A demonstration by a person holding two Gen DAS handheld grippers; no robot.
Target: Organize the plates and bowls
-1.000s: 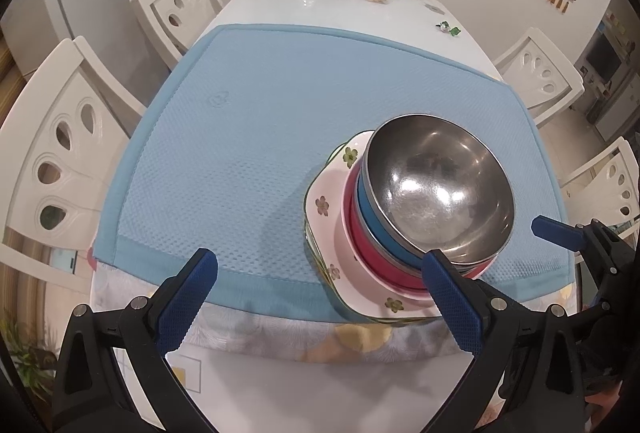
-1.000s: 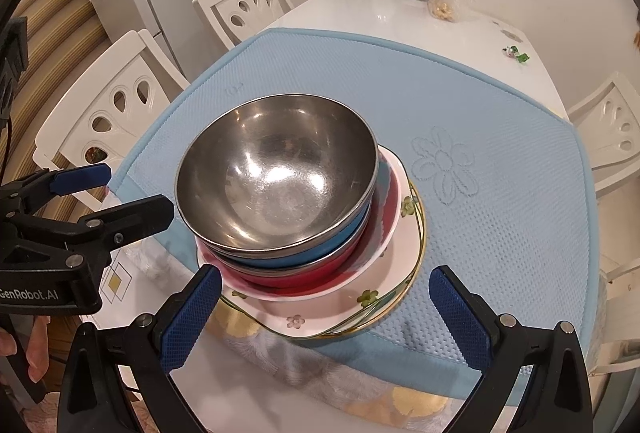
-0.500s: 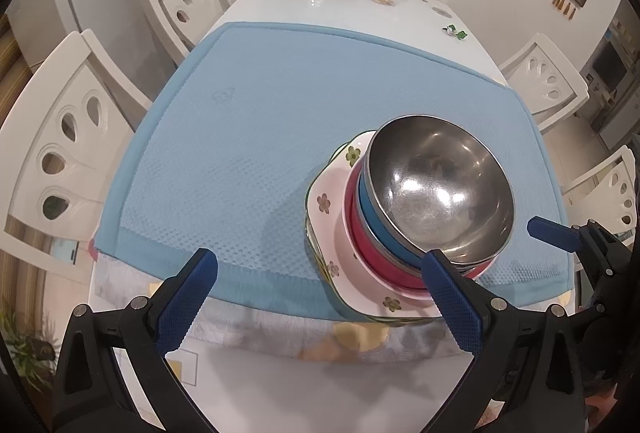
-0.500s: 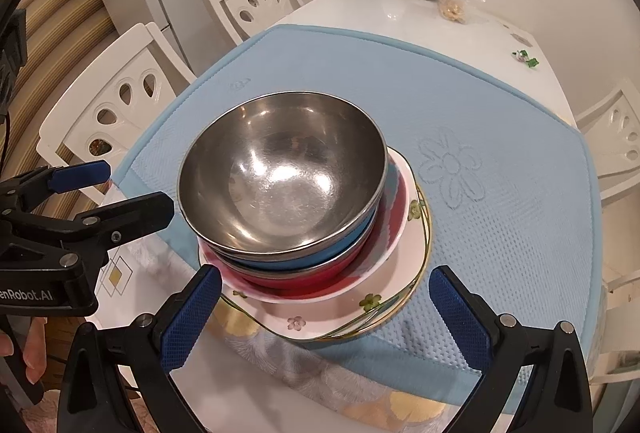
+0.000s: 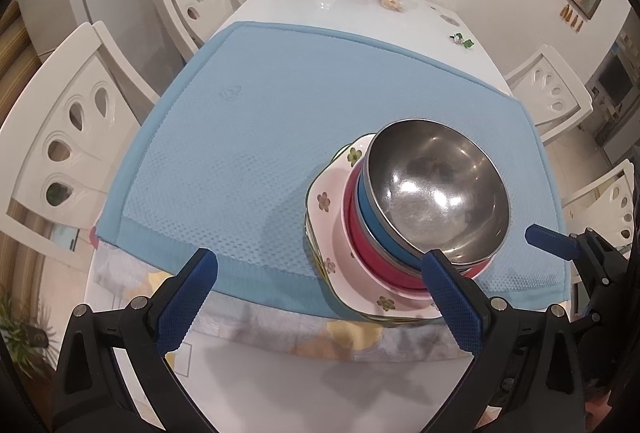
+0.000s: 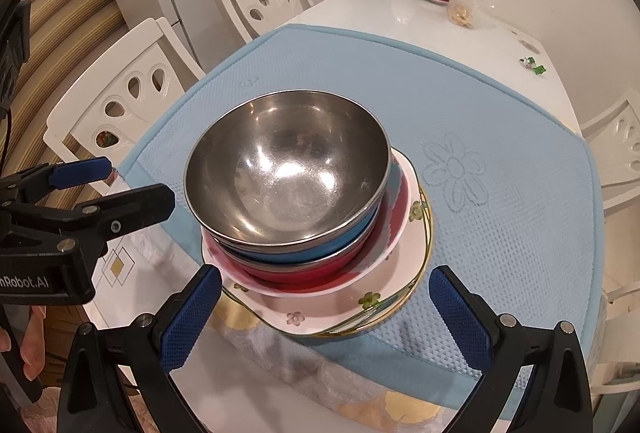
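While both tools hang short of the blue mat [image 5: 280,137], you have one stack on its near edge: steel bowl [image 6: 286,169] uppermost, blue bowl [image 6: 320,245] and red bowl [image 6: 320,269] nested beneath, floral plates [image 6: 340,309] at the bottom.

Change over the last second: none in the stack; both cameras have drawn back slightly from the mat. Stacking looks complete.

Left gripper [image 5: 320,289]: jaws wide, empty, before the mat's near edge. Right gripper [image 6: 326,303]: jaws wide, empty, likewise.

Obscured: plate count, lower bowl interiors, and whether the bottom plate overhangs the mat.
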